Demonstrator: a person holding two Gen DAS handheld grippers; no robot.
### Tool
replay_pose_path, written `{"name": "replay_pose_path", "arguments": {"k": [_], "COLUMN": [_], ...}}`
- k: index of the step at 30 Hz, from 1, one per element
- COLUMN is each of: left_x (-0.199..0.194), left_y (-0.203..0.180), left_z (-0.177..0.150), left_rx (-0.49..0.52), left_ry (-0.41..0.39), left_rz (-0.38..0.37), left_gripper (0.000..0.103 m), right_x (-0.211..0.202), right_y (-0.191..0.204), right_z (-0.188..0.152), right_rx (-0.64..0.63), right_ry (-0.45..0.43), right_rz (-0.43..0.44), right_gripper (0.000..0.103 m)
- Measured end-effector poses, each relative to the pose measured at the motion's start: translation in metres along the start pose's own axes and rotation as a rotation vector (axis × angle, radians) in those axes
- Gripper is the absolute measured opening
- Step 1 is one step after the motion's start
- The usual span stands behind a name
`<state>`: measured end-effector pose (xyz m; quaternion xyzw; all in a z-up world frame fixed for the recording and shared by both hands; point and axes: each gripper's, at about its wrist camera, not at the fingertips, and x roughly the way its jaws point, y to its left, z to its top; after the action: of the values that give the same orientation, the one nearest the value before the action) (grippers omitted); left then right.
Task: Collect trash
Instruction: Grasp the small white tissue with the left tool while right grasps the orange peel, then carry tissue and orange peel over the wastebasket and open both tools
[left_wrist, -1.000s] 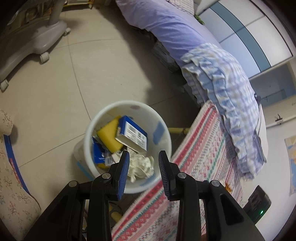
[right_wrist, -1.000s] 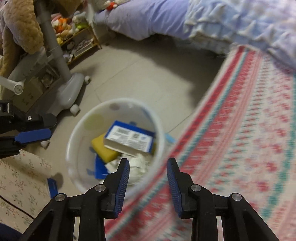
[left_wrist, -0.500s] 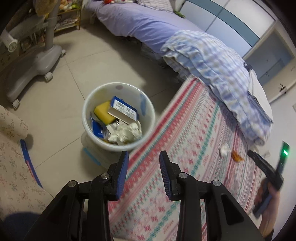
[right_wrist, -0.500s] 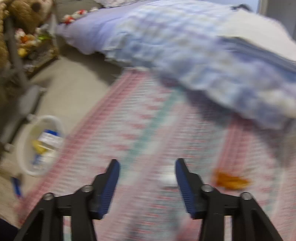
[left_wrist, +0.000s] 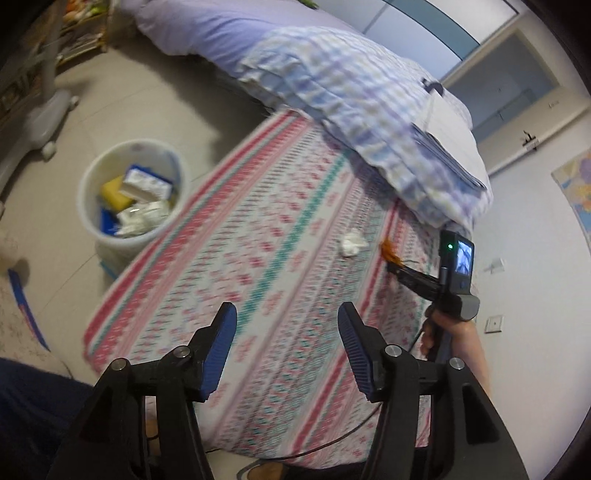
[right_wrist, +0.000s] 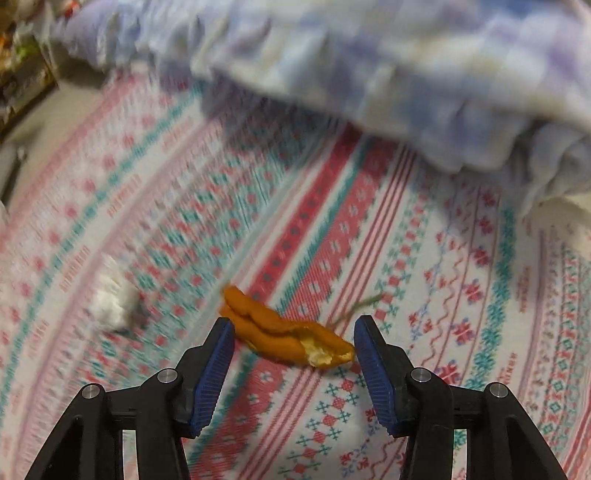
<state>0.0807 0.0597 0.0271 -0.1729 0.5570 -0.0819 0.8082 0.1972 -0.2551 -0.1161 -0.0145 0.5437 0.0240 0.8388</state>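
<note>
An orange peel (right_wrist: 284, 332) lies on the patterned bed sheet (right_wrist: 424, 280), just beyond and between the tips of my open right gripper (right_wrist: 293, 341). A crumpled white tissue (right_wrist: 112, 304) lies on the sheet to its left. In the left wrist view the tissue (left_wrist: 352, 242) and the peel (left_wrist: 389, 253) lie far ahead, with my right gripper (left_wrist: 397, 267) reaching to the peel. My left gripper (left_wrist: 286, 328) is open and empty above the sheet (left_wrist: 258, 240). A white trash bin (left_wrist: 88, 218) with boxes, a yellow sponge and tissues stands on the floor at left.
A folded checked blanket (left_wrist: 369, 96) lies across the bed behind the trash, and it also shows in the right wrist view (right_wrist: 388, 62). A grey wheeled stand (left_wrist: 37, 118) and a shelf (left_wrist: 81, 37) are on the tiled floor at far left.
Both grippers moved away from the bin to over the bed. My right gripper has closed in on the orange peel. Both jaws have opened wider.
</note>
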Motion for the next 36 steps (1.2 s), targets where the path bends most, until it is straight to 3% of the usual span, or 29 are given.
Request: {"name": "replay_pose_path", "arguments": {"k": [1,2,3,6,11,17,18,19,21,24,28,36], "left_x": [0.007,0.017,0.029,0.069,0.159,0.231,0.242,0.247,0.246,0.233,0.191,0.12], "left_y": [-0.013,-0.029,-0.043,-0.072,-0.105,-0.129,-0.13,-0.13,-0.126,-0.114,-0.1,-0.05], "left_z": [0.005,0.01,0.015,0.024,0.039,0.04,0.039,0.039,0.041,0.045,0.047,0.064], "left_rx": [0.034,0.075,0.113,0.221,0.332,0.43,0.456,0.465,0.475,0.445,0.473,0.377], "left_ry": [-0.003,-0.008,-0.014,-0.01,0.006,0.047,0.042,0.039,-0.02,0.005,-0.052,-0.078], "left_rz": [0.005,0.019,0.03,0.028,0.124,0.166,0.192,0.207,0.242,0.164,0.161,0.104], "left_gripper": [0.063,0.064,0.066,0.07,0.07,0.07,0.066,0.039,0.019,0.018,0.018,0.019], "right_x": [0.006,0.012,0.009,-0.021,-0.084,-0.117,-0.119,-0.122,-0.126,-0.131,-0.137,-0.141], "right_y": [0.0,0.0,0.002,0.001,-0.01,-0.035,-0.039,-0.039,-0.039,-0.042,-0.041,-0.022], "right_z": [-0.003,-0.005,-0.005,0.0,-0.001,-0.009,-0.012,-0.014,-0.018,-0.02,-0.022,-0.018], "right_rx": [0.008,0.017,0.013,0.05,0.104,0.171,0.179,0.18,0.172,0.171,0.167,0.148], "right_ry": [0.029,0.071,0.057,0.004,-0.117,-0.181,-0.183,-0.185,-0.188,-0.191,-0.208,-0.221], "right_rz": [0.019,0.039,0.028,0.071,0.129,0.109,0.11,0.106,0.095,0.095,0.101,0.137], "right_gripper": [0.025,0.022,0.016,0.016,0.016,0.016,0.016,0.016,0.016,0.016,0.016,0.016]}}
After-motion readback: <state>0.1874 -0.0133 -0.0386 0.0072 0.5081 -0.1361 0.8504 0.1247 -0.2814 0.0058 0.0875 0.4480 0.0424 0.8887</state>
